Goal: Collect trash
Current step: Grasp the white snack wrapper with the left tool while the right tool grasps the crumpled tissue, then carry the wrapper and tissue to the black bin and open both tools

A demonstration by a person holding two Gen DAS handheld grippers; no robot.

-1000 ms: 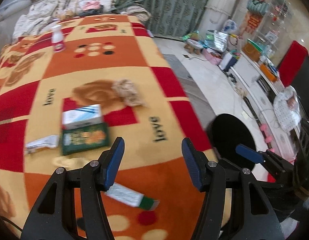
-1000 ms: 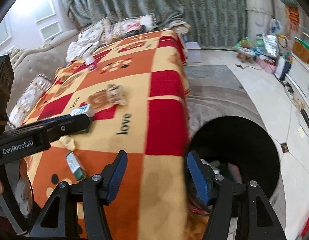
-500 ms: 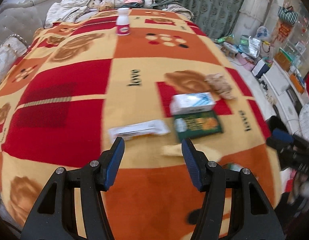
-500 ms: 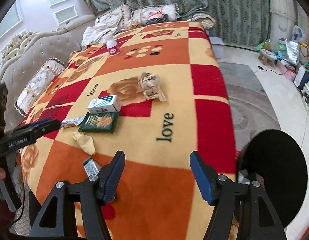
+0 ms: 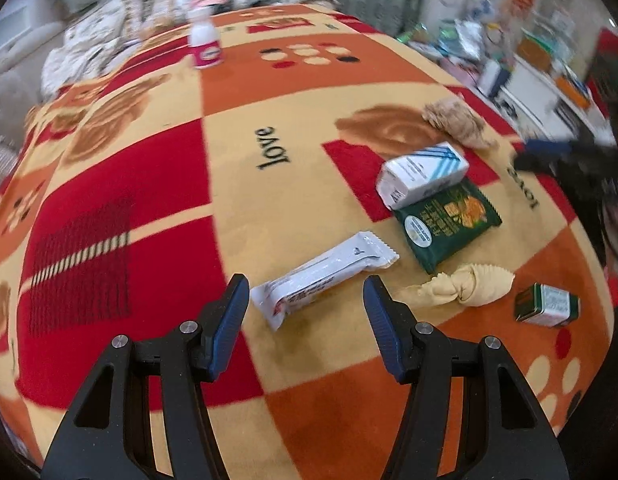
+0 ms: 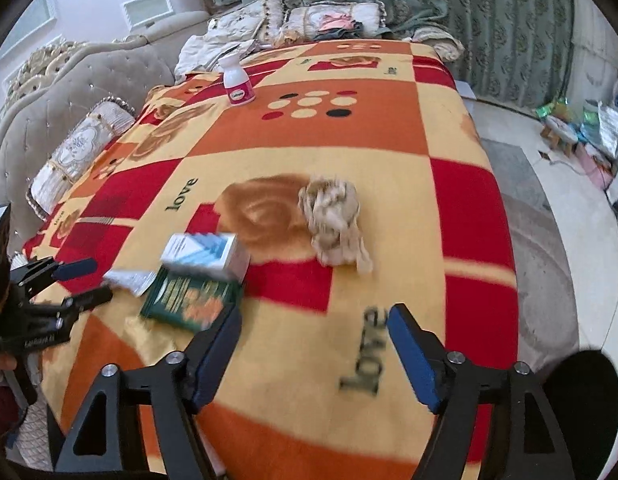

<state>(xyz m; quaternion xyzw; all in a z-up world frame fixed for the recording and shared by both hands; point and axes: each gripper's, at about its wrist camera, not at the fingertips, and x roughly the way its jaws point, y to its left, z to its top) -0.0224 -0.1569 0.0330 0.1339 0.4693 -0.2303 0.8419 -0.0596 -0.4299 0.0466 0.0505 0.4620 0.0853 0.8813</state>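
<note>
Both views have swung from the black bin and floor onto the blanket-covered bed [image 6: 461,208], so the litter now fills mid-frame. Largest first: the crumpled paper wad [image 6: 333,220] sits at centre of the right view, the green snack packet [image 5: 449,224] and white carton [image 5: 423,174] touch each other at right of the left view, then the long white wrapper [image 5: 325,276], the knotted yellow wrapper [image 5: 465,286] and the small green box [image 5: 547,305] at lower right. My left claw [image 5: 305,308] hangs released, jaws either side of the white wrapper's near end but not yet pressing. My right claw [image 6: 313,344] is released too, its jaws just widened, nothing between them. For a clean pick I should drop the left claw squarely across the wrapper's narrow width, then squeeze.
</note>
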